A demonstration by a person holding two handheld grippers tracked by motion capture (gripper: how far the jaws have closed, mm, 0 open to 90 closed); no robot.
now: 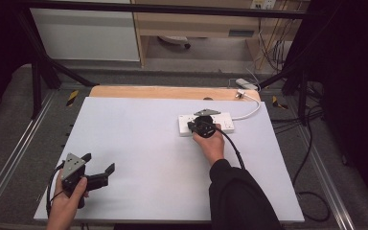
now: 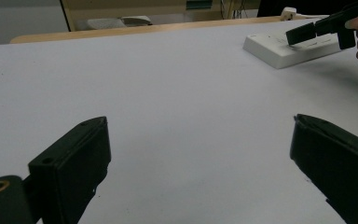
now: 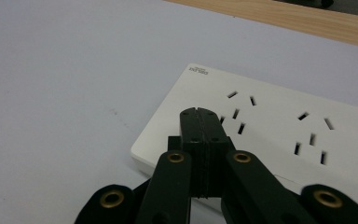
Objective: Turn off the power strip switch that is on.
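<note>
A white power strip (image 1: 223,123) lies on the white table top at the back right, with a white cable running off its right end; it also lies in the right gripper view (image 3: 279,126) and in the left gripper view (image 2: 279,49). My right gripper (image 3: 199,112) is shut, its two black jaws pressed together with nothing between them, the tips over the strip's left end beside a group of socket slots. In the high view the right gripper (image 1: 197,125) sits over that end. My left gripper (image 1: 100,163) rests at the front left, jaws wide open and empty (image 2: 200,140).
The white board (image 1: 148,158) covers most of the table; a wooden edge (image 1: 163,92) runs along its back. A white plug and adapter (image 1: 245,86) lie behind the strip. Black cables trail over the floor at the right.
</note>
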